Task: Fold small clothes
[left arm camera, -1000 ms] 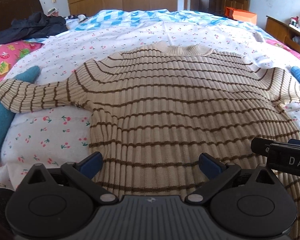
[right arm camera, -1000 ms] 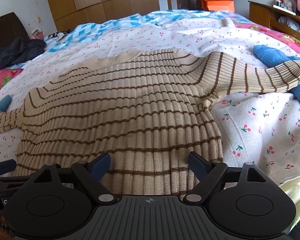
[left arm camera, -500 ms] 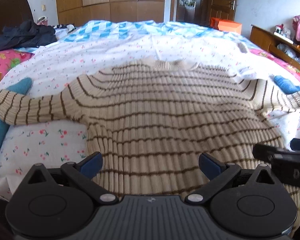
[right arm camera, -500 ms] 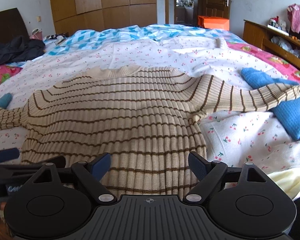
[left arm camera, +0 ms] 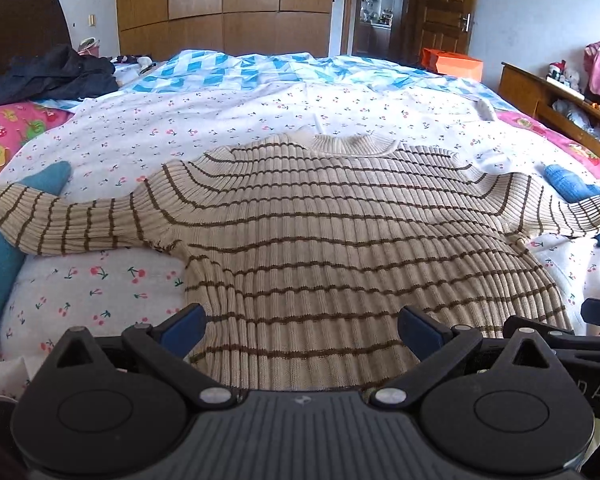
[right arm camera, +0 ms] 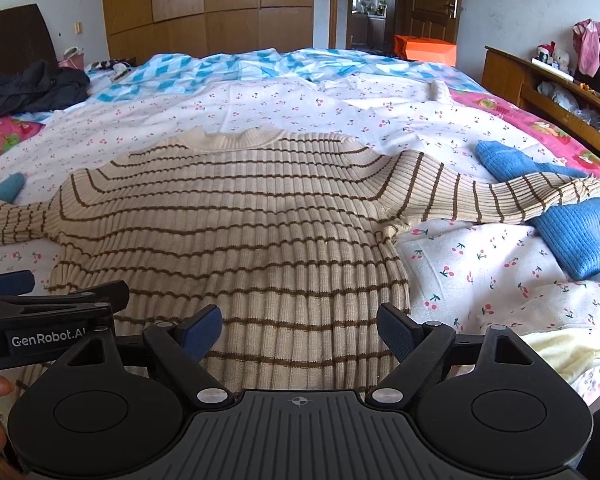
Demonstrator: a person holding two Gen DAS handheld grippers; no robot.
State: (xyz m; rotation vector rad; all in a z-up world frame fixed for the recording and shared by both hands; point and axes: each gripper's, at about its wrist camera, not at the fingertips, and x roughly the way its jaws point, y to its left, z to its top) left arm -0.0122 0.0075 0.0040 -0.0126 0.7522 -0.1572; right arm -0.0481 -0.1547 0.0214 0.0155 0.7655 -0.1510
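Both grippers pulled back to the hem since earlier; more sweater seen. Left gripper (left arm camera: pixel 302 326) and right gripper (right arm camera: pixel 298 330) held spread, nothing pinched. Striped sweater (left arm camera: pixel 340 240) laid flat on bed (left arm camera: pixel 220 120), sleeves out.

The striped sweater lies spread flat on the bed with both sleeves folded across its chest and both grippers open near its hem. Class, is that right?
Not quite. The striped sweater has both sleeves stretched outward, not folded, as both wrist views show. It lies flat, left gripper and right gripper open near its hem.
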